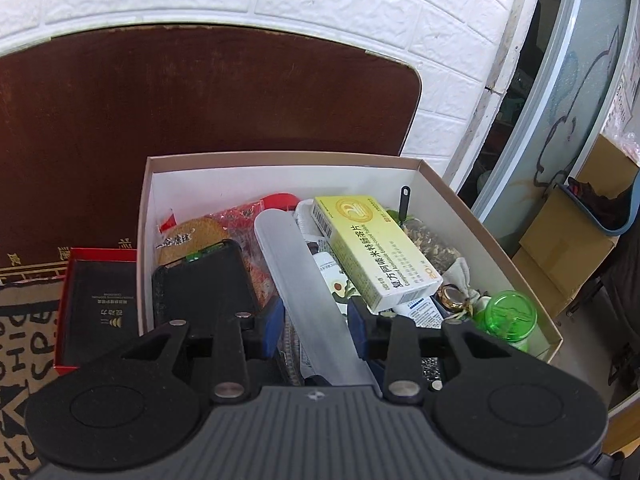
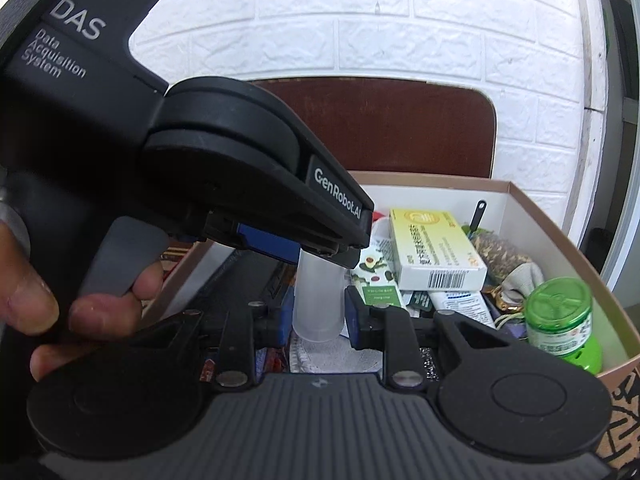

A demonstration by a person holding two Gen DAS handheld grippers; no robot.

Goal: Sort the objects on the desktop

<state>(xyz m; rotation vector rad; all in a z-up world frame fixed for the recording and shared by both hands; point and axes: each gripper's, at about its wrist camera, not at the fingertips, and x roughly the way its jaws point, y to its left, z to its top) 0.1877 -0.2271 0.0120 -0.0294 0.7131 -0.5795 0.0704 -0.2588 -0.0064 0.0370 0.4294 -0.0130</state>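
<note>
A cardboard box (image 1: 472, 204) holds several objects: a yellow-white medicine carton (image 1: 372, 248), a green-capped bottle (image 1: 510, 316), a snack packet (image 1: 200, 236), a black case (image 1: 204, 284) and a frosted white plastic case (image 1: 304, 288). My left gripper (image 1: 314, 322) has its blue pads on either side of the frosted case, over the box. In the right wrist view my right gripper (image 2: 318, 316) also straddles the near end of the frosted case (image 2: 318, 300), below the left gripper's body (image 2: 248, 160). The carton (image 2: 434, 248) and bottle (image 2: 560, 320) lie to its right.
A red box with a black insert (image 1: 96, 308) stands left of the cardboard box on a patterned cloth (image 1: 20, 344). A dark brown board (image 1: 200, 100) leans on the white brick wall behind. Cartons (image 1: 568, 248) and a glass door are at the right.
</note>
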